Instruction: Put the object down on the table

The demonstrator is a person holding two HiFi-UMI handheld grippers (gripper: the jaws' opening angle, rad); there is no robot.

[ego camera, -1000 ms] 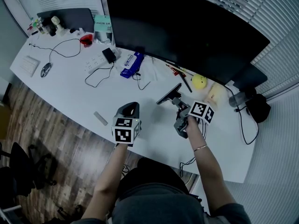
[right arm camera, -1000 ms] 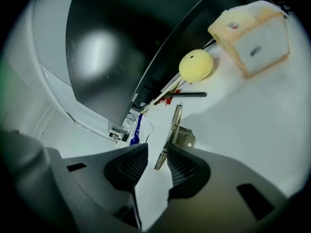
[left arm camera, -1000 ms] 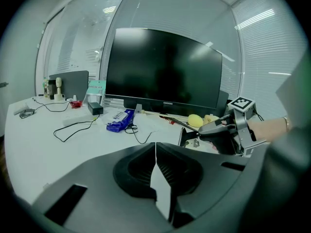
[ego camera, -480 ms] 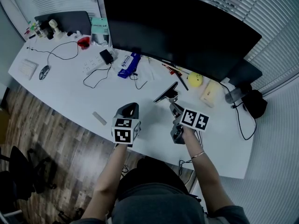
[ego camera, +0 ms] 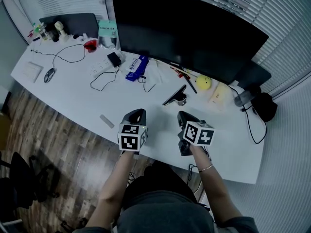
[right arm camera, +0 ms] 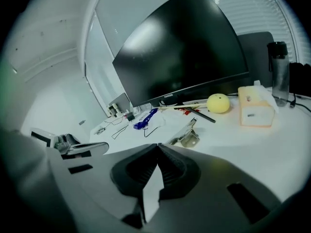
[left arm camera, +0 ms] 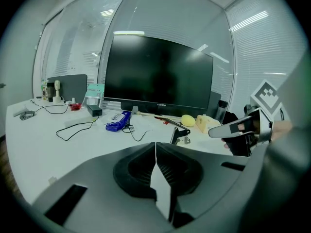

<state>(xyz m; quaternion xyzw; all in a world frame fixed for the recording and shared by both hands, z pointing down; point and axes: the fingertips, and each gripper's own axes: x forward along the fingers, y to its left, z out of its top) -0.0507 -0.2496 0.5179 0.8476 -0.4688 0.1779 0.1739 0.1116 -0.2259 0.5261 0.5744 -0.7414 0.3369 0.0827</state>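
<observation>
The object, a black hinged metal stand (ego camera: 176, 97), lies on the white table (ego camera: 73, 98) in front of the monitor, free of both grippers. It also shows as the stand (left arm camera: 180, 135) and the stand (right arm camera: 186, 135) in the gripper views. My right gripper (ego camera: 182, 116) hovers nearer the table's front edge, a short way back from the stand; its jaws are closing to shut (right arm camera: 156, 145) with nothing between them. My left gripper (ego camera: 138, 113) hangs beside it on the left, shut and empty (left arm camera: 155, 144).
A large black monitor (ego camera: 189, 30) spans the back. Near the stand lie a yellow ball (ego camera: 206, 83), a beige box (ego camera: 217, 97), pens (ego camera: 187, 79) and a blue packet (ego camera: 135, 67). Cables (ego camera: 104, 79), a power strip (ego camera: 99, 66) and a mouse (ego camera: 48, 74) sit left.
My right gripper has drawn back from the stand toward the table's front edge. The stand stays where it lay. The left gripper has hardly moved.
</observation>
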